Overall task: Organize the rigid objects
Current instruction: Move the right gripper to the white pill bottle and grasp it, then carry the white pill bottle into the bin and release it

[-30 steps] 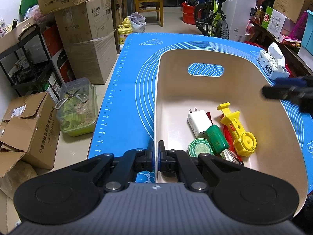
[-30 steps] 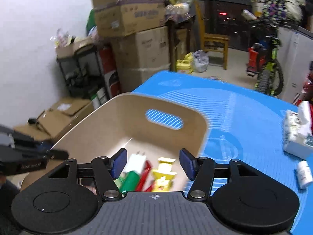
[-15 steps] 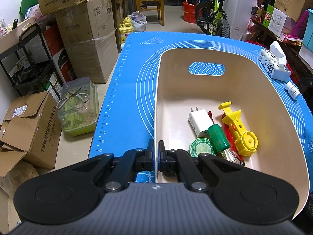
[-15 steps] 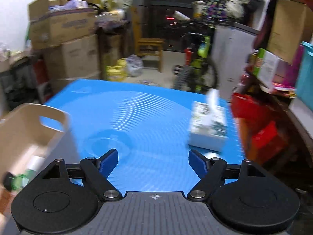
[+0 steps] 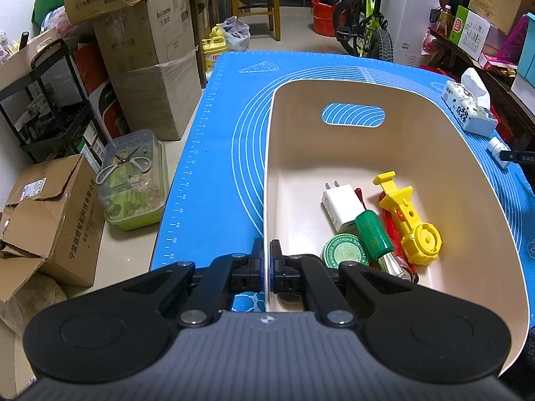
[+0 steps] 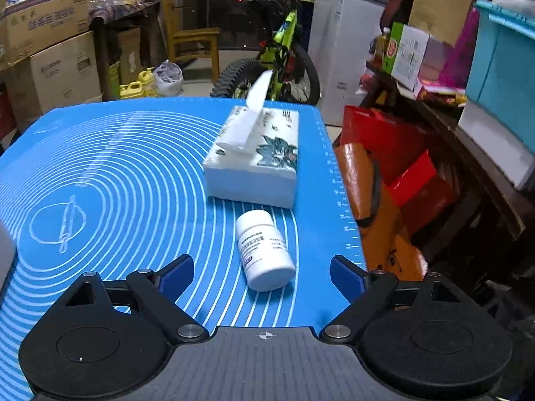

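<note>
two tongs, one bin wall pinched, one bottle between spread fingers

two tongs are seen at the blue mat (image 5: 217,153) that covers the counter. the left tongs (image 5: 266,260) are pressed together on the near left wall of the beige bin (image 5: 468,200), the thin rim being pinched between the two fingers. inside the bin, toward its near end, several things are gathered: a white charger plug (image 5: 339,205), a round green ointment tin (image 5: 345,251), a green-capped tube (image 5: 372,232) lying partly over the tin, and a yellow plastic toy (image 5: 409,220) with something red beneath it. an oval handle slot is cut in the far wall of the bin, and the mat is seen through it.

the right tongs (image 6: 260,279) are spread wide and held low over the mat near its right edge. a white pill bottle (image 6: 264,250) is lying on its side on the mat, cap end pointed away, between the two blue-padded fingers (image 6: 175,275) and touched by neither. just beyond the bottle a tissue pack (image 6: 257,160) is set on the mat, with one tissue standing up from its top. in the left view the same bottle (image 5: 498,150) and tissue pack (image 5: 468,107) are seen to the right of the bin, apart from it, with a dark tip of the right tongs showing at the frame edge beside the bottle.
</note>
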`<state>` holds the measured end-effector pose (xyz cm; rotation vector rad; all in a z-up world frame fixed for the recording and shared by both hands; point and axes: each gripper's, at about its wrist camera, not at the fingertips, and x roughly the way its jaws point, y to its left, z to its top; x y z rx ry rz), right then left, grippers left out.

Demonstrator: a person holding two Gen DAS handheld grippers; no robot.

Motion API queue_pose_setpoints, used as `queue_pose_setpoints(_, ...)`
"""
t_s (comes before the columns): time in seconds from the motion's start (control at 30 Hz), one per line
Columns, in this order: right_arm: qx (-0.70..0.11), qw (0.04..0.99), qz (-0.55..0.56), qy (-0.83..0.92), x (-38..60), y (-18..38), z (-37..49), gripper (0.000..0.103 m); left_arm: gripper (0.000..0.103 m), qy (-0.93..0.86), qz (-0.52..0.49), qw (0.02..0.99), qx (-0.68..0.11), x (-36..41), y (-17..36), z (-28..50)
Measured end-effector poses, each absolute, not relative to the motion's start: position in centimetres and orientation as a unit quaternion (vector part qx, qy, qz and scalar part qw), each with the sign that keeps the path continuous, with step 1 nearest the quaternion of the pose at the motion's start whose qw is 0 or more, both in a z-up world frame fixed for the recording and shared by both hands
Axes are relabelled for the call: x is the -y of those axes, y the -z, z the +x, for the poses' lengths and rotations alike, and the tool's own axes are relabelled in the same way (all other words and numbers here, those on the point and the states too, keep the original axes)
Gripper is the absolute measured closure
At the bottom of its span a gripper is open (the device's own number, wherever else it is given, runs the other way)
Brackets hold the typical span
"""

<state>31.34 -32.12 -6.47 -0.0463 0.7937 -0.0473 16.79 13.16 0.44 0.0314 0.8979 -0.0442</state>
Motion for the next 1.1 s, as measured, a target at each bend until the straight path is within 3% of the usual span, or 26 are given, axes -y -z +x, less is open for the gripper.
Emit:
queue_pose_setpoints(0.17, -0.4, 0.915, -0.021, 0.047, 31.9, 8.6, 33.7, 0.015, 0.099, 0.021, 0.014, 0.899, -0.437, -13.2, -0.2, 17.0)
queue_pose_setpoints(0.37, -0.396, 0.916, -0.026, 0.06, 31.3, 9.7, 34.7, 0.027, 0.099, 0.021, 0.014, 0.899, -0.438, -13.2, -0.2, 17.1)
queue_pose_setpoints(0.47, -0.392, 0.919, -0.005, 0.047, 31.5, 9.7, 34.7, 0.045, 0.099, 0.021, 0.014, 0.899, -0.438, -13.2, -0.2, 17.1)
queue_pose_setpoints(0.5, -0.391, 0.919, 0.003, 0.041, 31.6, 9.7, 34.7, 0.059, 0.099, 0.02, 0.014, 0.899, -0.438, -13.2, -0.2, 17.1)
queue_pose_setpoints(1.1, -0.342, 0.94, 0.011, 0.011, 30.2, 4.9, 28.7, 0.059, 0.099, 0.019, 0.014, 0.898, -0.438, -13.0, -0.2, 17.1)
